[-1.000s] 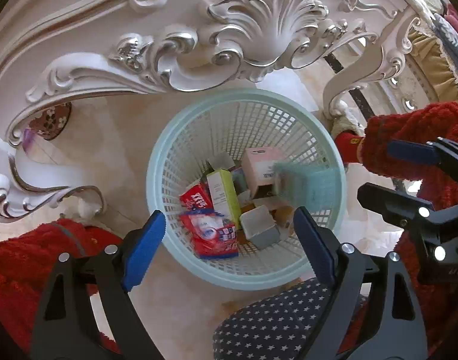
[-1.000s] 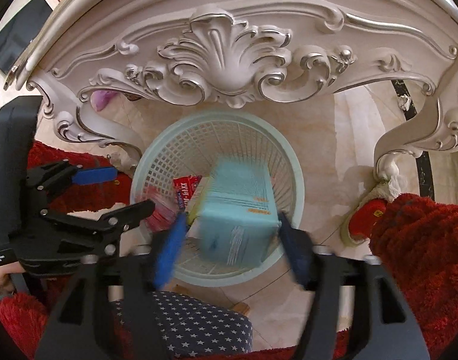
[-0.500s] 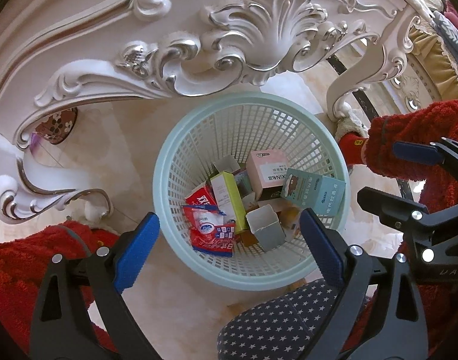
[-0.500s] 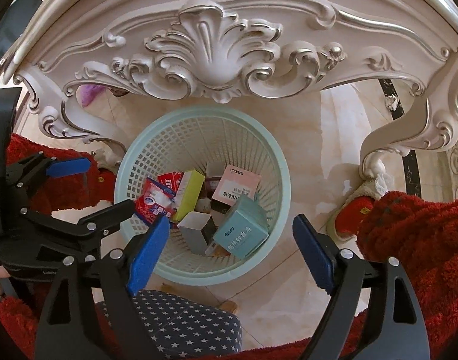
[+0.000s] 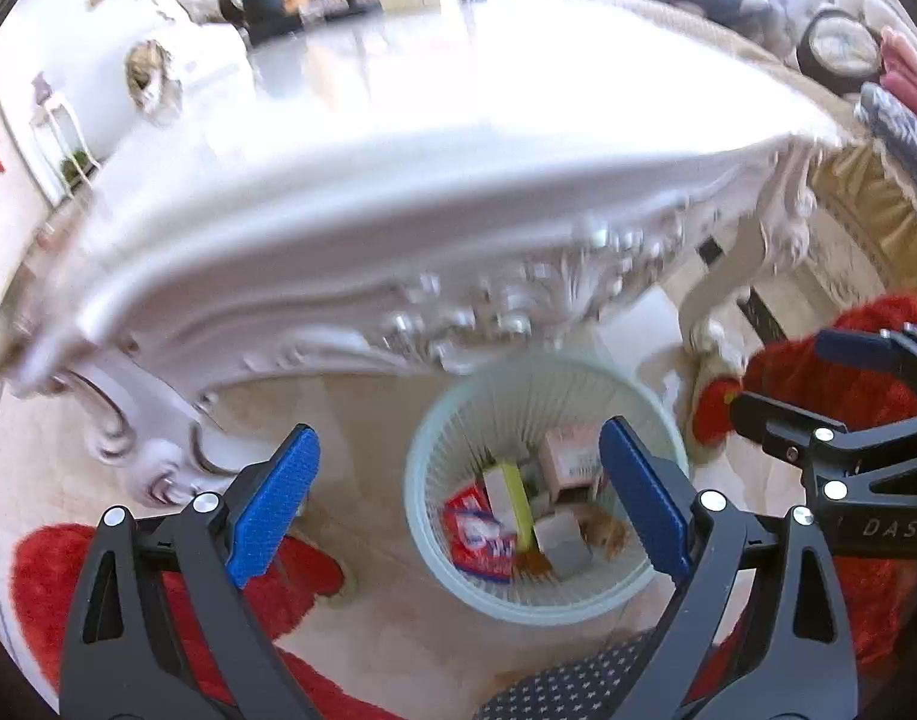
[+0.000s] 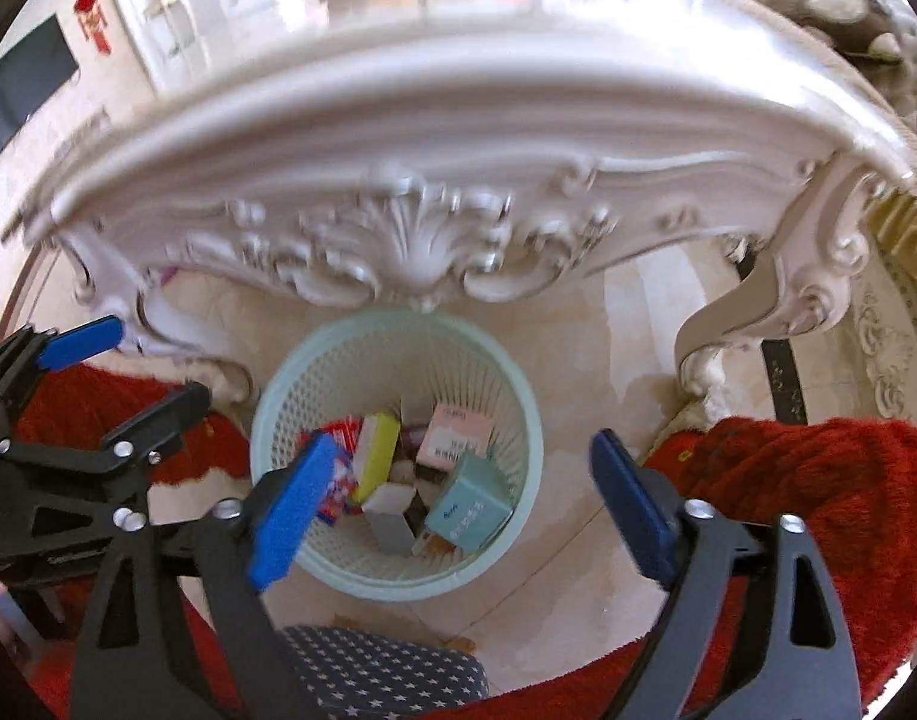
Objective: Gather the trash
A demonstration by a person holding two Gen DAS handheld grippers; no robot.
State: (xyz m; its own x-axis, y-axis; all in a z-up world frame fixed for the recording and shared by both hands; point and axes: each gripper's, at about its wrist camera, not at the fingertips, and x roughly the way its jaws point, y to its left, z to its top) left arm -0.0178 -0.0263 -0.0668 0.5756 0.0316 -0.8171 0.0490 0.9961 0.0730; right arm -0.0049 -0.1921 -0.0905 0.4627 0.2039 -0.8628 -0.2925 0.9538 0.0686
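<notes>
The left gripper (image 5: 458,510) is seen with its blue pads spread wide apart, and nothing is held between them. Its jaws have just been opening. The right gripper (image 6: 458,510) is spread wide too. Its jaws have also just been opening, and nothing is pinched or touched by its pads.

Below and just ahead of both grippers, a pale green basket (image 6: 278,420) is seen standing on the shiny floor (image 6: 578,360). The trash is found inside it. In the right wrist view, a teal box (image 6: 467,510) is seen lying in the basket, between the two pads but far below them. Beside it, a grey open box (image 6: 392,516), a yellow-green box (image 6: 374,450) and a pink box (image 6: 452,432) are piled together. A red packet (image 5: 476,534) is seen at the left side of the pile, partly hidden behind the left pad in the right wrist view.

Past the basket, the carved white desk (image 6: 422,240) is seen, with its curly edge hanging over the far rim of the basket. A curved desk leg (image 6: 758,312) is seen off to the right.

Close under the grippers, a dark cloth with small white stars (image 6: 374,672) is seen. Fluffy red fabric (image 6: 818,492) is seen on both sides. The left wrist view is blurred.
</notes>
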